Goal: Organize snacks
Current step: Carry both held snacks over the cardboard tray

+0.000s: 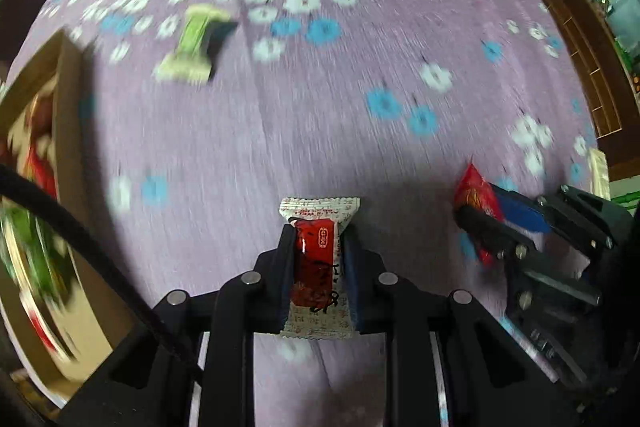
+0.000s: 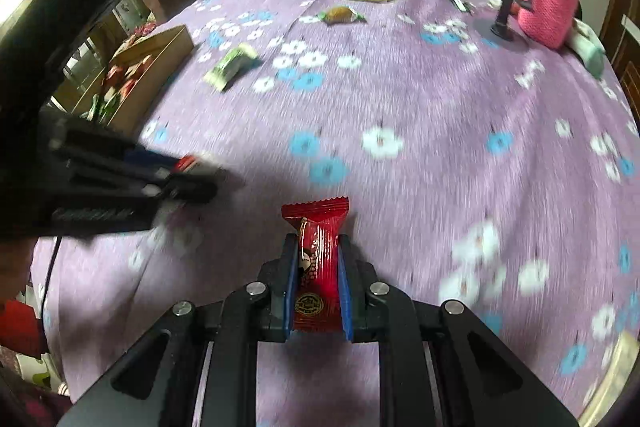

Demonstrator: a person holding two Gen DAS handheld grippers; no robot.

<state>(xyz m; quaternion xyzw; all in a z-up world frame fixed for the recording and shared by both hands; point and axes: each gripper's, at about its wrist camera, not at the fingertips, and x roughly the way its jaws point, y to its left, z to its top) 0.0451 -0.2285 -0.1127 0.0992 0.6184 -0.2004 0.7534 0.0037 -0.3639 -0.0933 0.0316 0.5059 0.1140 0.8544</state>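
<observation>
Above the purple flowered tablecloth [image 1: 320, 131], the left gripper [image 1: 318, 247] pinches a white-and-red wrapped candy [image 1: 318, 267], its long axis along the fingers; the right gripper [image 2: 318, 259] pinches a red foil-wrapped candy [image 2: 318, 267] likewise.

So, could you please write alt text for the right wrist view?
The right gripper holds a red snack packet over a purple flowered tablecloth. The left gripper, at left, grips another snack near a cardboard box.
</observation>
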